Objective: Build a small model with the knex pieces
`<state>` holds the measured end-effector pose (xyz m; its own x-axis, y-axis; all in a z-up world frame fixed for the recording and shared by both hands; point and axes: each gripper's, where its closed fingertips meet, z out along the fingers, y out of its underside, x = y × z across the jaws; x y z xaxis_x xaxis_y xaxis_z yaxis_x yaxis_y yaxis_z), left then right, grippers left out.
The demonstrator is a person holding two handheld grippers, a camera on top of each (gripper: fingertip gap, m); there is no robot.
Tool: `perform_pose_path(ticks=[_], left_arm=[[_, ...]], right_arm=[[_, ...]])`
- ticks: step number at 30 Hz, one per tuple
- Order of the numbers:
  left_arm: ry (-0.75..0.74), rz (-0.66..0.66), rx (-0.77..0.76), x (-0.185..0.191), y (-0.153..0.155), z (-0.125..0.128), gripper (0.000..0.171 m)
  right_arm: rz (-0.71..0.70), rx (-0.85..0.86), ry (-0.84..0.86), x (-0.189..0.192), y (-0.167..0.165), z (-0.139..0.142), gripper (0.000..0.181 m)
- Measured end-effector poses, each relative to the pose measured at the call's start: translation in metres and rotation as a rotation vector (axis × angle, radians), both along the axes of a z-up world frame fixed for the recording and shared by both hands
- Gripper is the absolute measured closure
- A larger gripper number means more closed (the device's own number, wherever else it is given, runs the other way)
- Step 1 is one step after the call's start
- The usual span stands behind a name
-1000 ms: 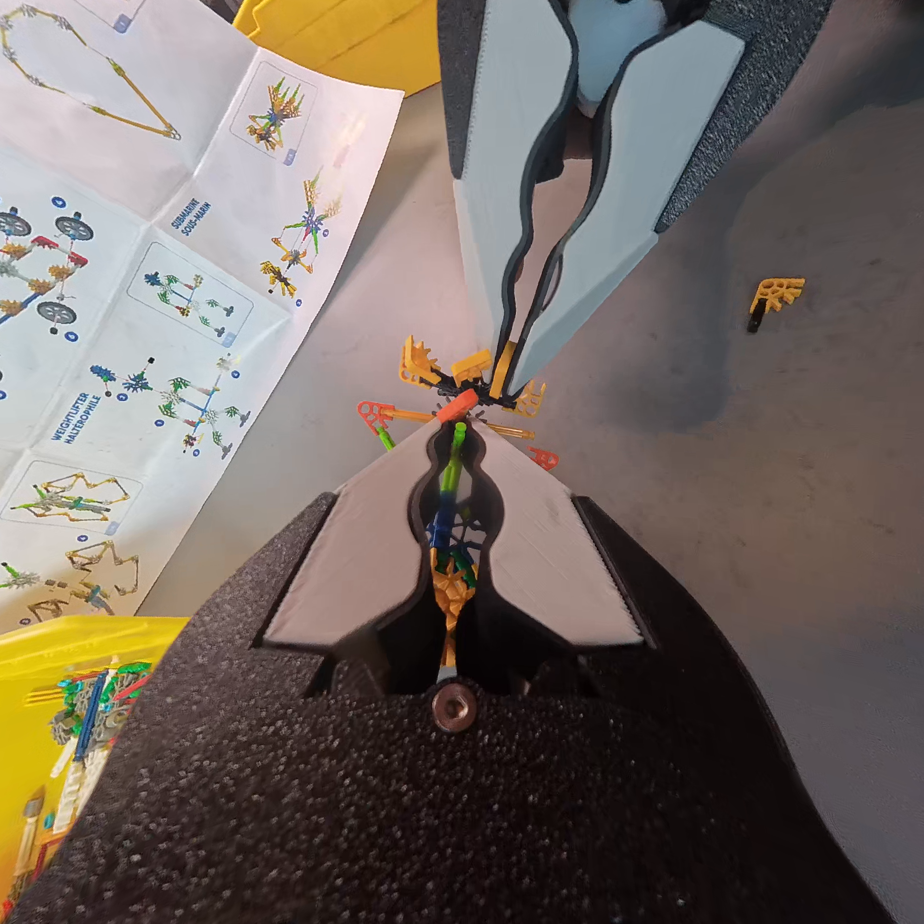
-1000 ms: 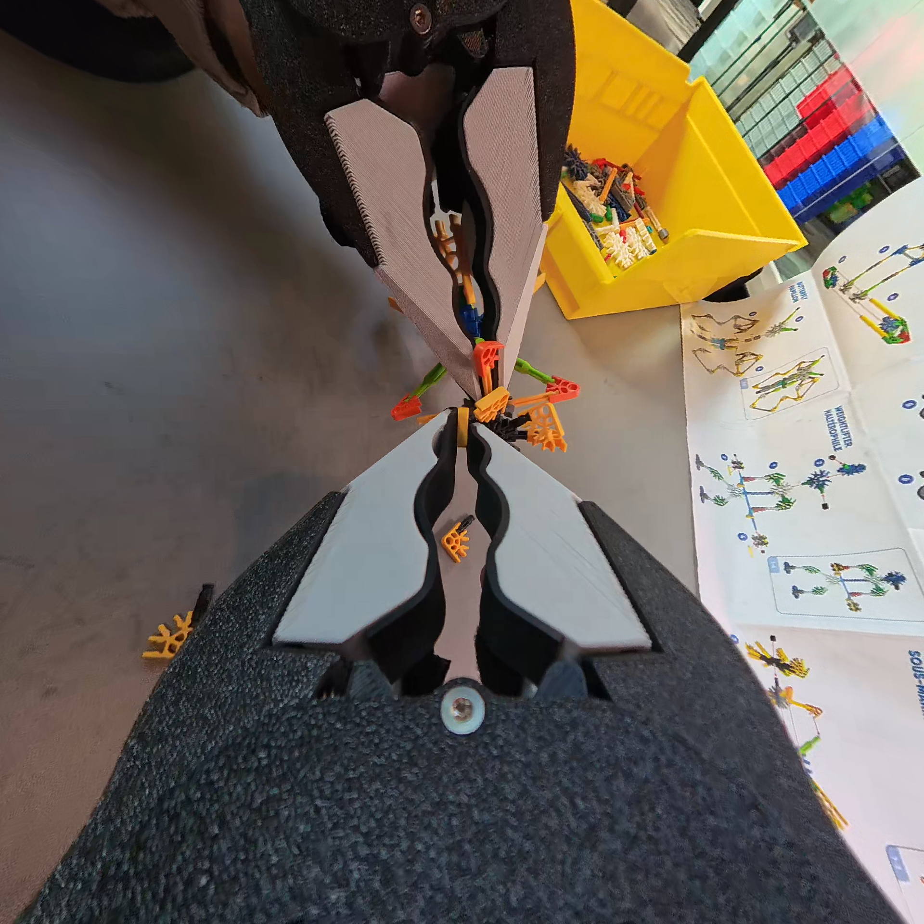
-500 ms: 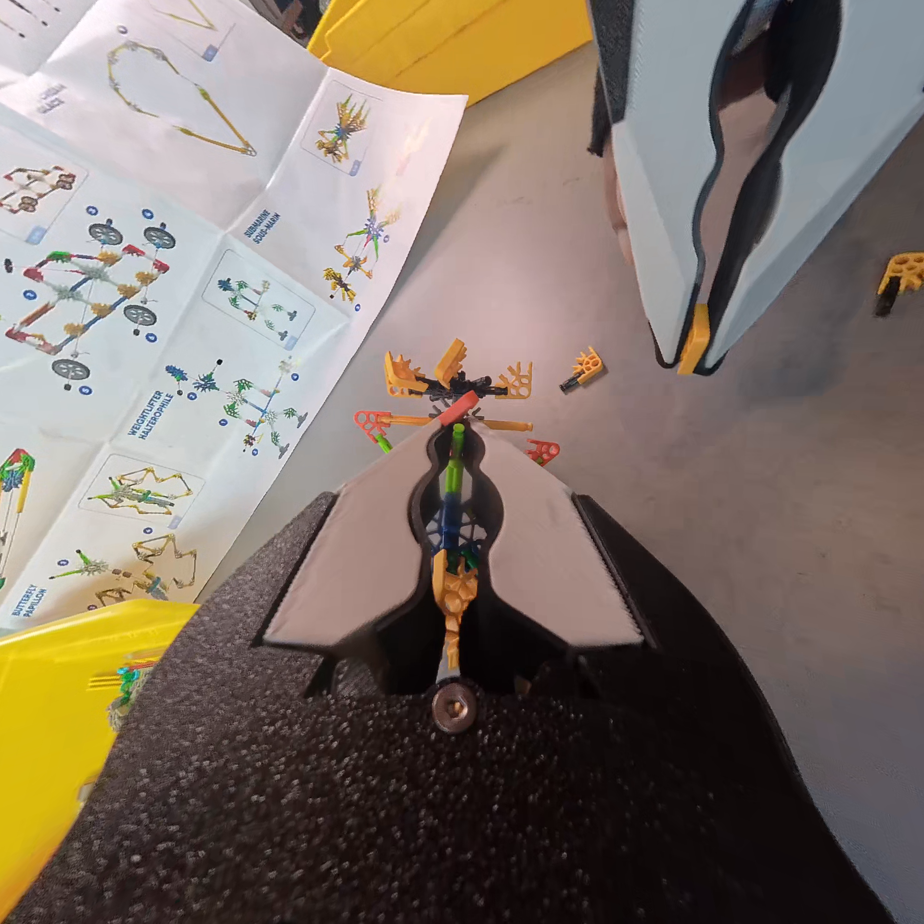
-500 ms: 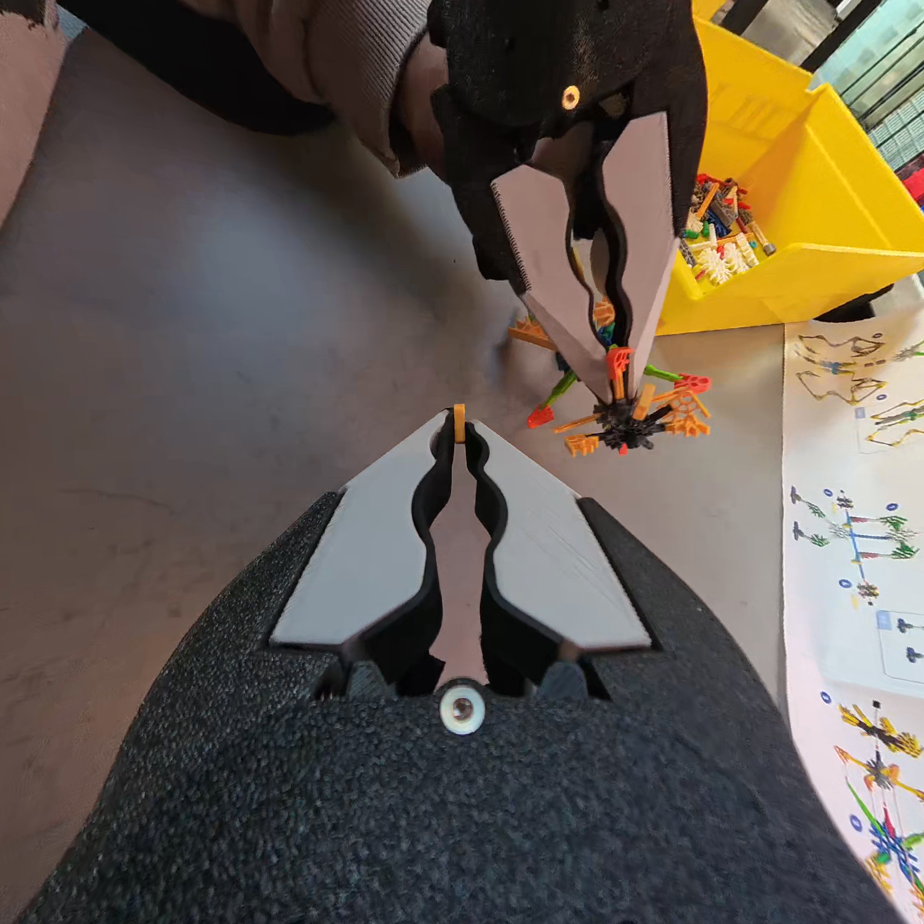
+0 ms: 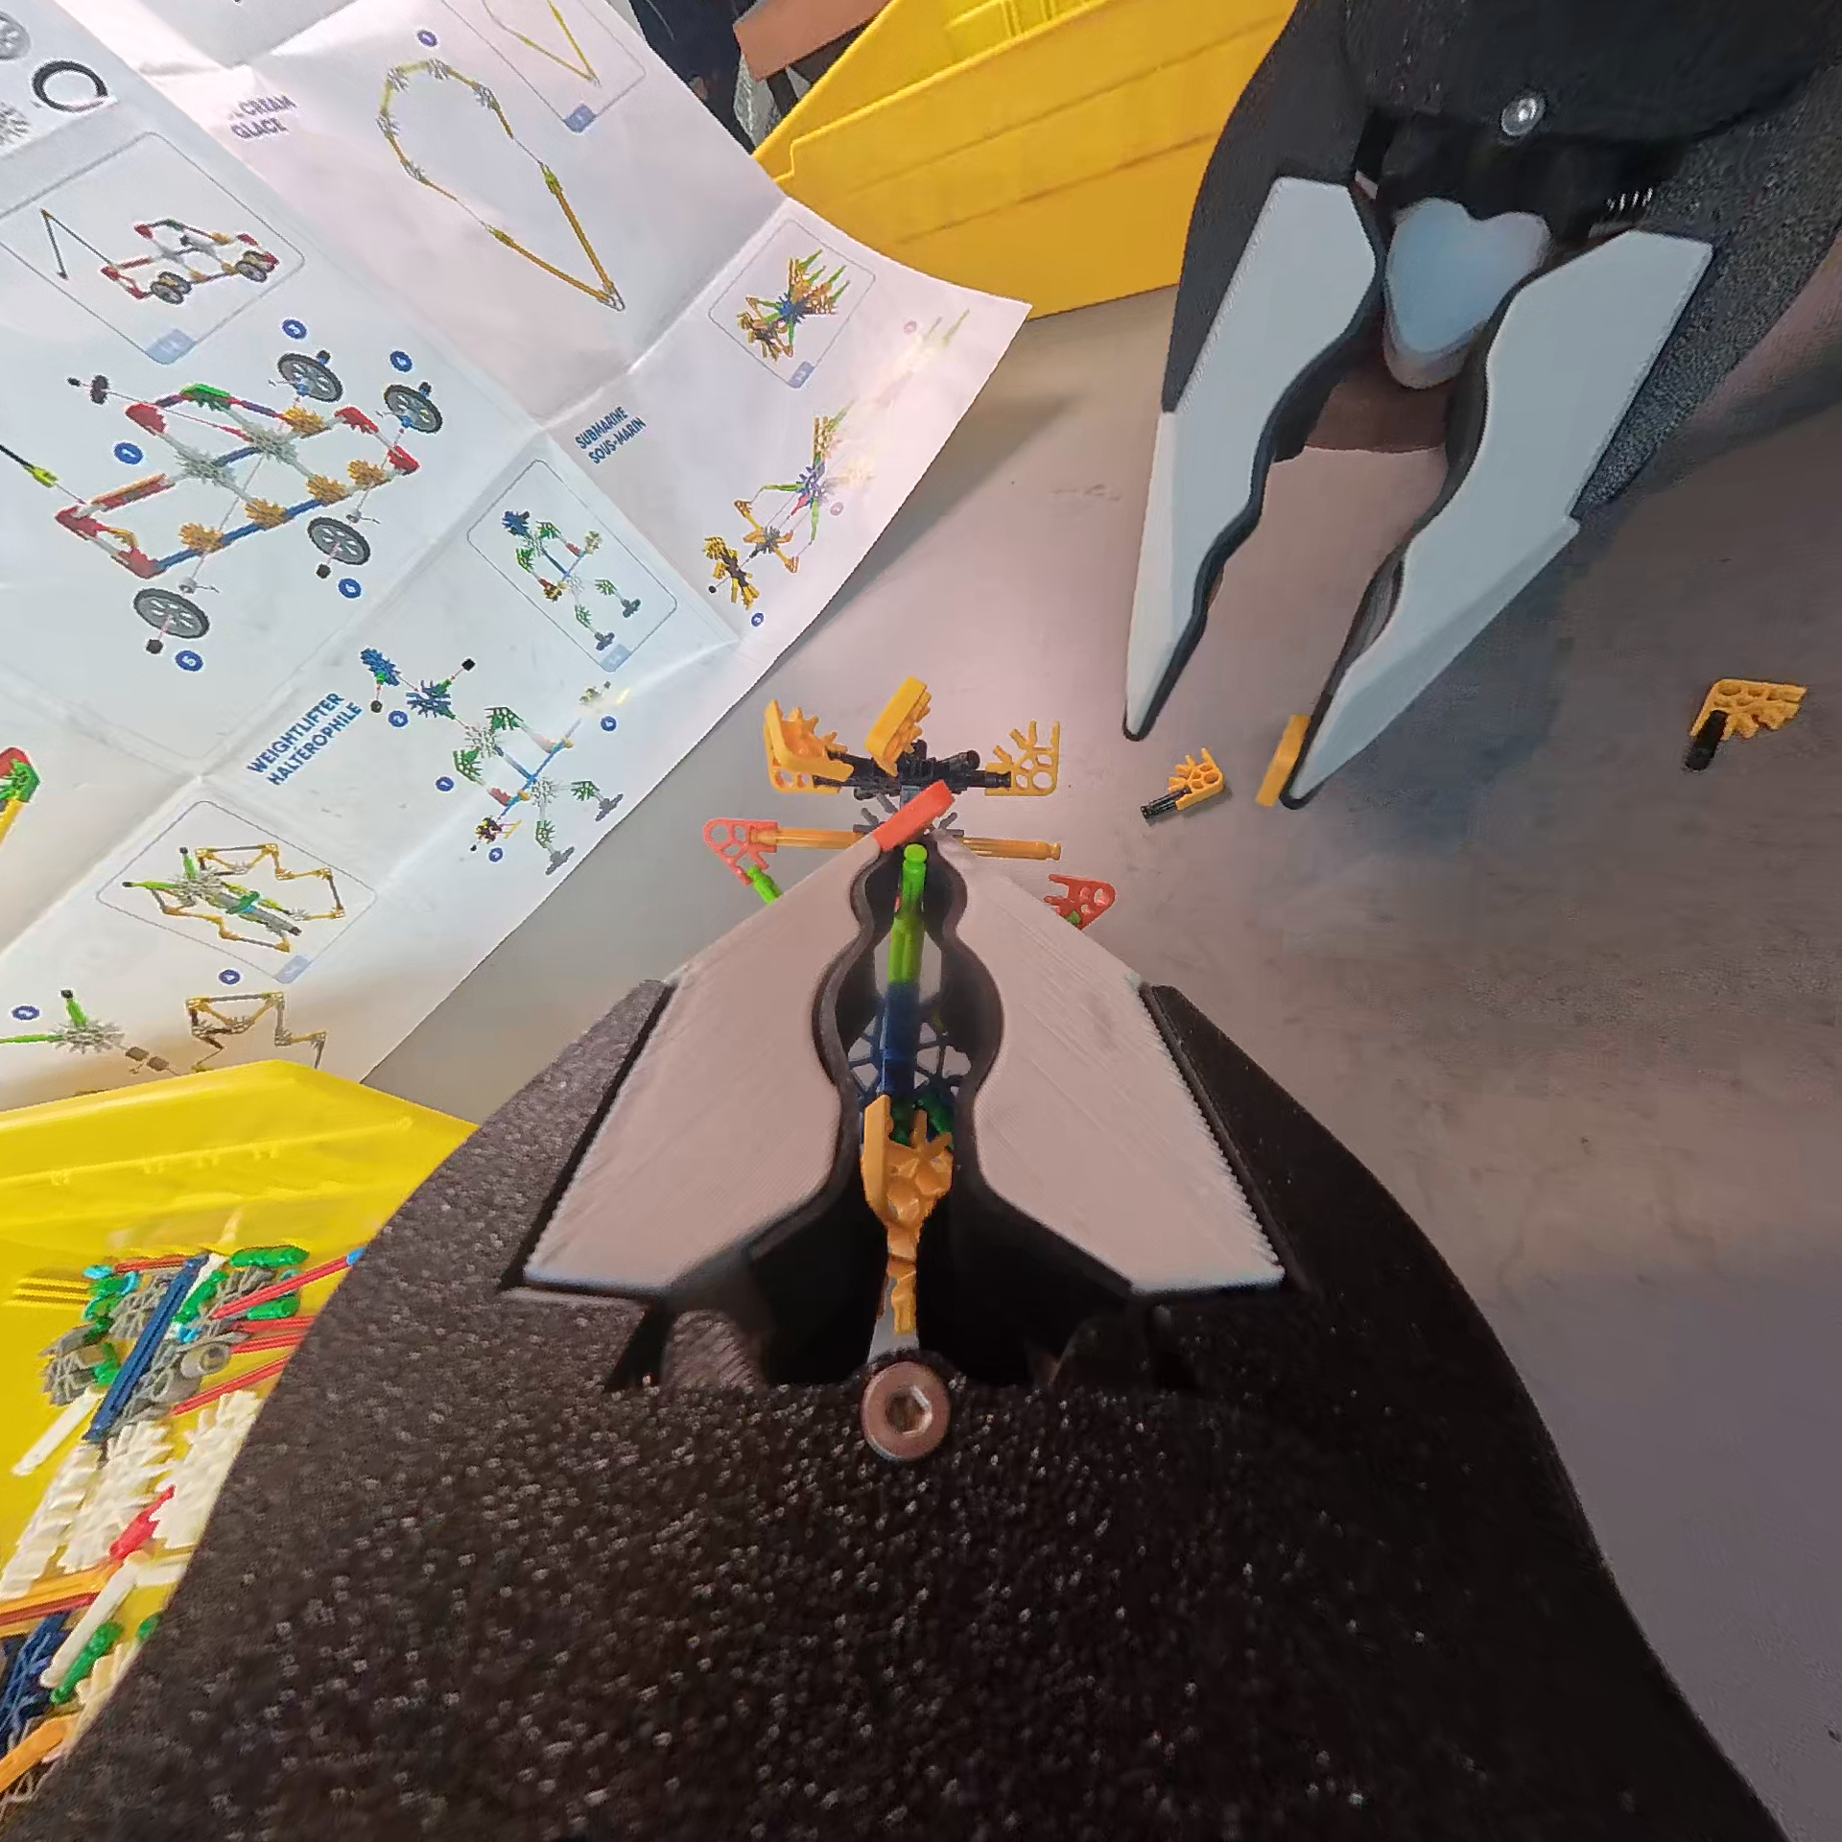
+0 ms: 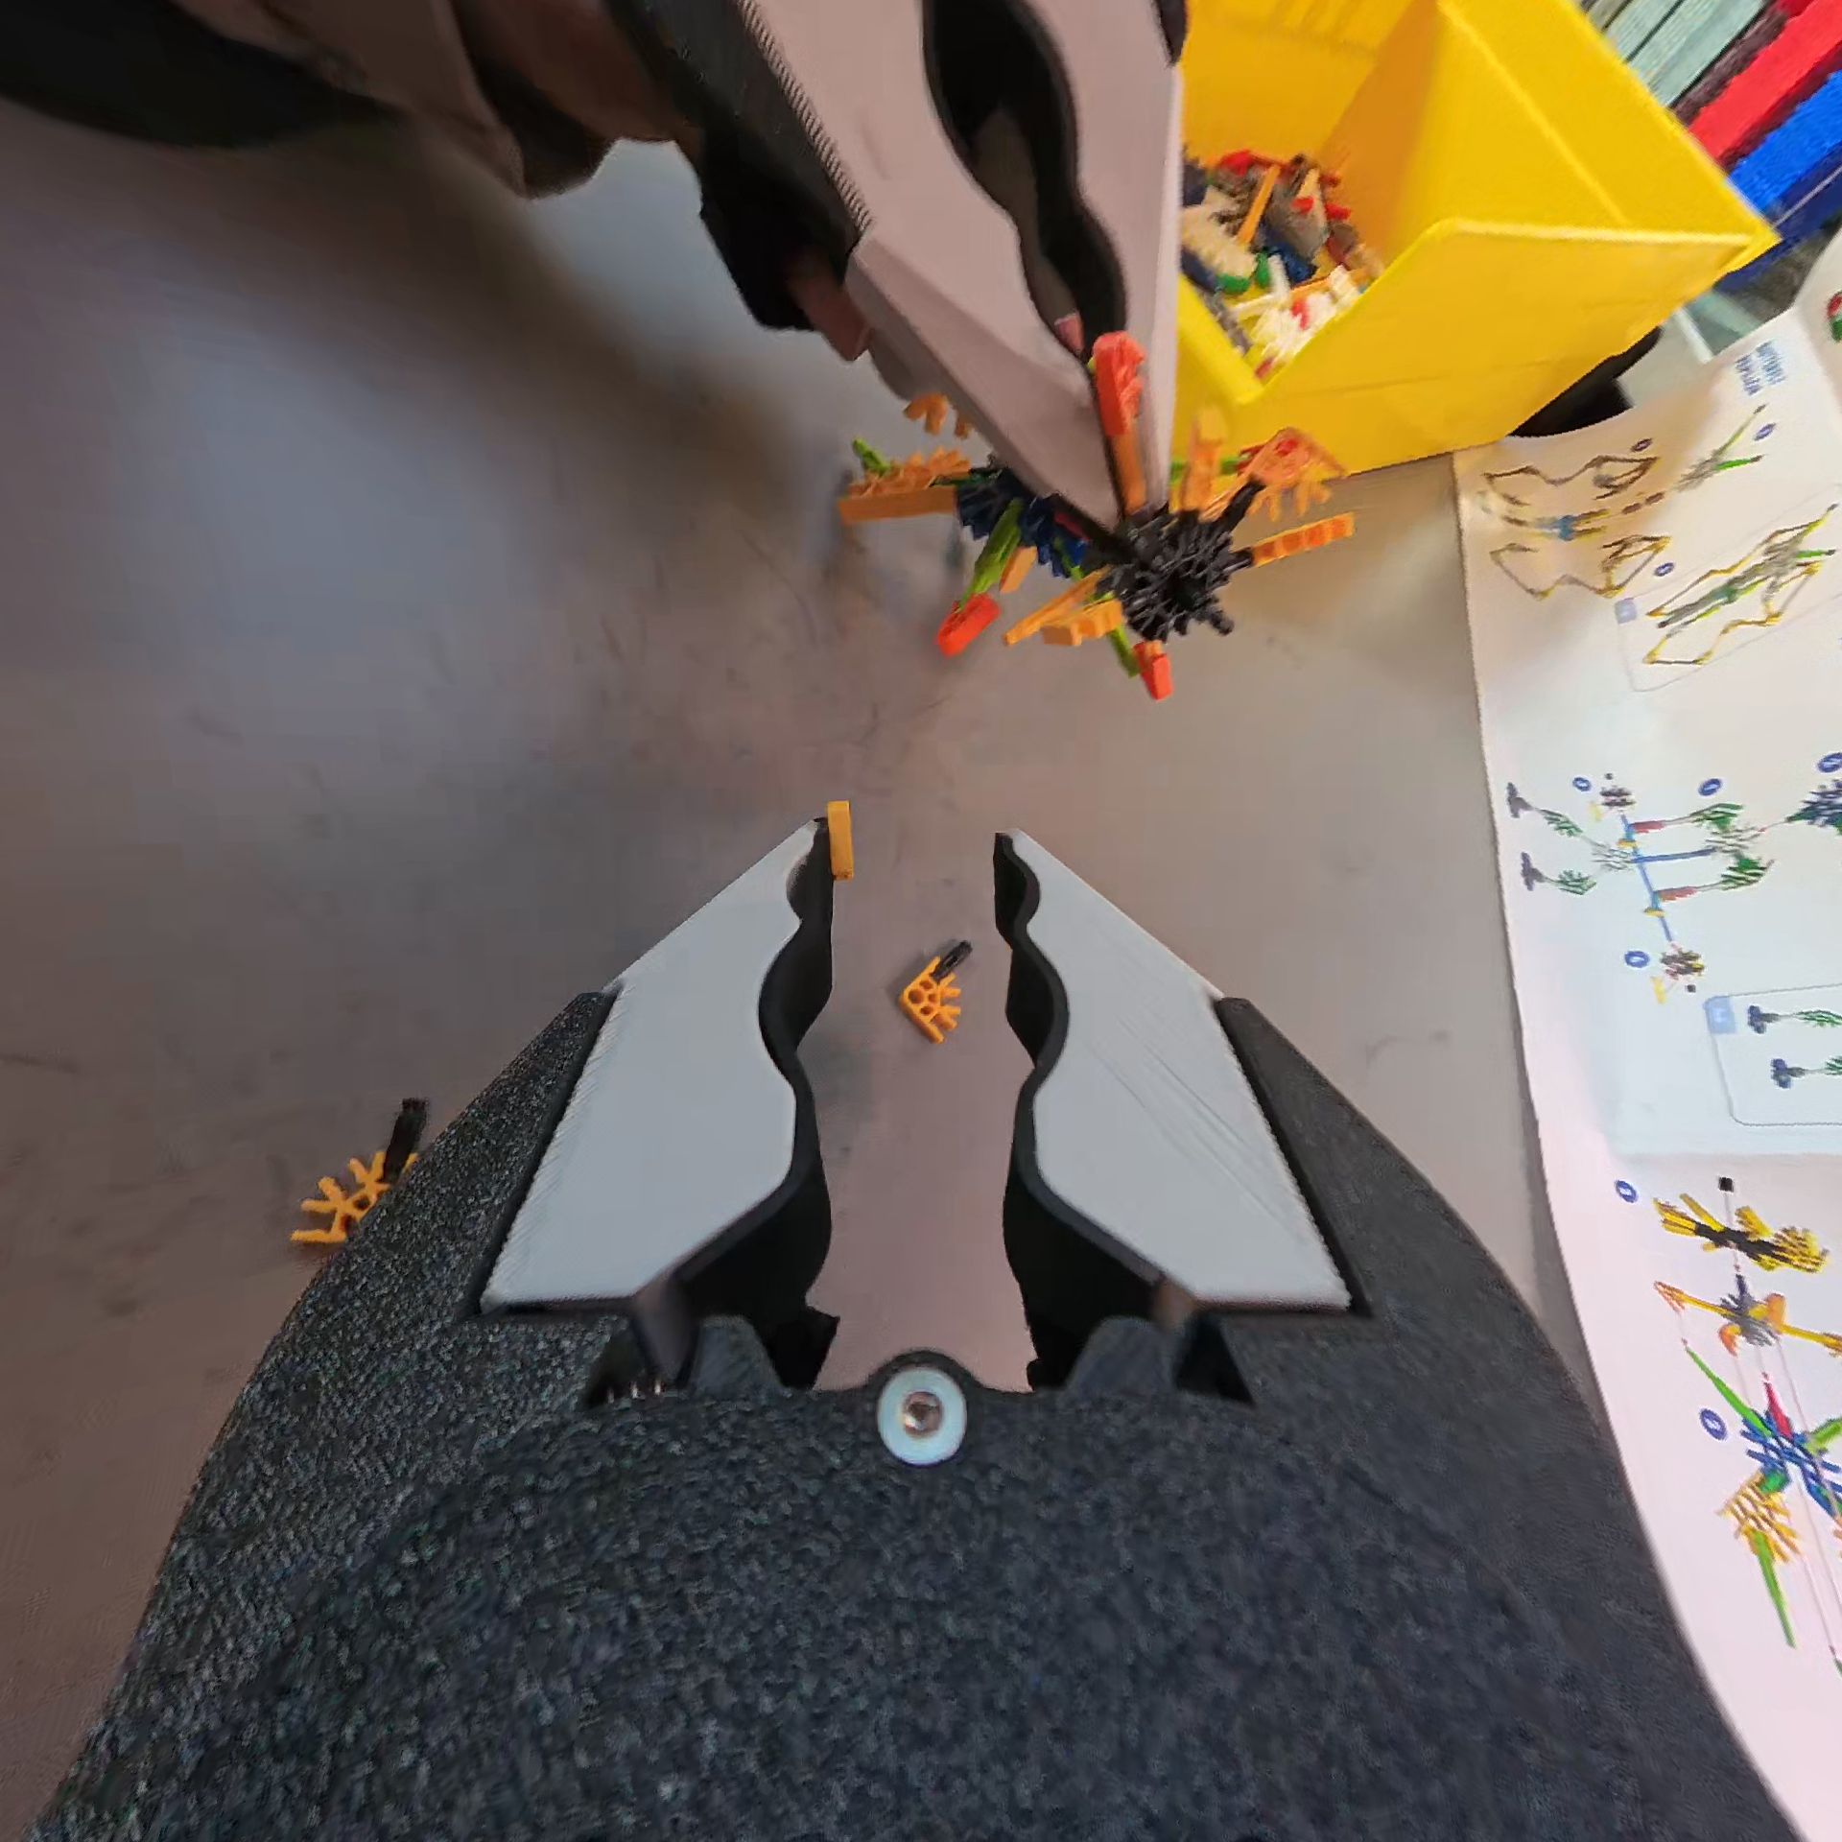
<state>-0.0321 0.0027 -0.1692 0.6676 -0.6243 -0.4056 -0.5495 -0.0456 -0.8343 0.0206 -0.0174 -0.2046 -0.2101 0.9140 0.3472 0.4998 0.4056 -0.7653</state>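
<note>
While the left gripper [image 5: 912, 847] clamps the multicoloured rod-and-connector plastic model [image 5: 907, 777], the right gripper [image 6: 912, 847] gapes above the grey tabletop [image 6: 399, 598]; a small orange piece [image 6: 839, 839] clings to one finger.

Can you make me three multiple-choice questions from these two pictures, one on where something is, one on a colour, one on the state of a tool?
1. Where does the small loose orange plastic connector with a black peg lie?
A. In the bin
B. On the grey table, seen between the right tool's fingers
C. On the paper sheet

2. What colour is the plastic bin of toy parts?
A. Yellow
B. Green
C. White

3. How is the right tool?
A. Shut on the model
B. Shut on nothing
C. Open

Answers: 1 B, bare table shows around it. 2 A, its walls are yellow. 3 C, its fingers stand apart, a small orange piece against one tip.
</note>
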Motion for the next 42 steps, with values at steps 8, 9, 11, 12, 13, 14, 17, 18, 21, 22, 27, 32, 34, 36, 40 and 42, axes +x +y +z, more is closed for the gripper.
perform_pose_path(ticks=[8, 9, 11, 12, 13, 14, 17, 18, 21, 22, 27, 32, 34, 36, 40, 42], left_arm=[[-0.006, -0.012, 0.004, 0.006, -0.004, 0.003, 0.168], [-0.007, -0.013, 0.005, 0.007, -0.005, 0.003, 0.168], [-0.01, -0.017, 0.006, 0.008, -0.006, 0.004, 0.168], [-0.01, -0.018, 0.009, 0.009, -0.006, 0.004, 0.168], [-0.009, -0.018, 0.013, 0.009, -0.006, 0.005, 0.169], [-0.01, -0.02, 0.018, 0.01, -0.007, 0.006, 0.169], [-0.01, -0.027, 0.035, 0.013, -0.008, 0.008, 0.169], [-0.006, -0.027, 0.045, 0.013, -0.008, 0.009, 0.169], [0.001, -0.037, 0.093, 0.015, -0.01, 0.014, 0.168], [-0.009, -0.056, 0.114, 0.017, -0.013, 0.017, 0.168], [-0.197, -0.189, 0.153, 0.029, -0.032, 0.044, 0.168], [-0.316, -0.245, 0.113, 0.03, -0.038, 0.051, 0.168], [-0.323, -0.25, 0.102, 0.031, -0.037, 0.05, 0.168], [-0.319, -0.254, 0.098, 0.031, -0.037, 0.049, 0.168], [-0.314, -0.252, 0.092, 0.031, -0.037, 0.046, 0.168], [-0.311, -0.245, 0.1, 0.03, -0.036, 0.047, 0.168]], right_arm=[[-0.048, 0.003, 0.109, -0.008, 0.001, 0.024, 0.151], [-0.053, 0.002, 0.118, -0.008, 0.001, 0.026, 0.151], [-0.056, 0.003, 0.134, -0.008, 0.001, 0.029, 0.151], [-0.062, 0.004, 0.146, -0.009, 0.001, 0.032, 0.152], [-0.067, 0.005, 0.163, -0.009, 0.002, 0.035, 0.152], [-0.072, -0.002, 0.179, -0.01, 0.001, 0.038, 0.154], [-0.085, -0.06, 0.208, -0.015, -0.001, 0.042, 0.155], [-0.083, -0.067, 0.206, -0.016, -0.002, 0.042, 0.155], [-0.08, -0.018, 0.186, -0.016, -0.002, 0.037, 0.155], [-0.08, -0.004, 0.175, -0.016, -0.002, 0.035, 0.155], [-0.043, 0.053, 0.149, -0.018, -0.011, 0.031, 0.151], [-0.031, 0.073, -0.133, -0.008, -0.011, -0.022, 0.134], [-0.031, 0.011, -0.108, -0.009, -0.015, -0.019, 0.133], [-0.062, 0.021, -0.087, -0.008, -0.007, -0.011, 0.131], [-0.078, -0.081, 0.042, -0.011, -0.005, 0.013, 0.131], [-0.066, -0.154, 0.094, -0.012, -0.009, 0.023, 0.133]])
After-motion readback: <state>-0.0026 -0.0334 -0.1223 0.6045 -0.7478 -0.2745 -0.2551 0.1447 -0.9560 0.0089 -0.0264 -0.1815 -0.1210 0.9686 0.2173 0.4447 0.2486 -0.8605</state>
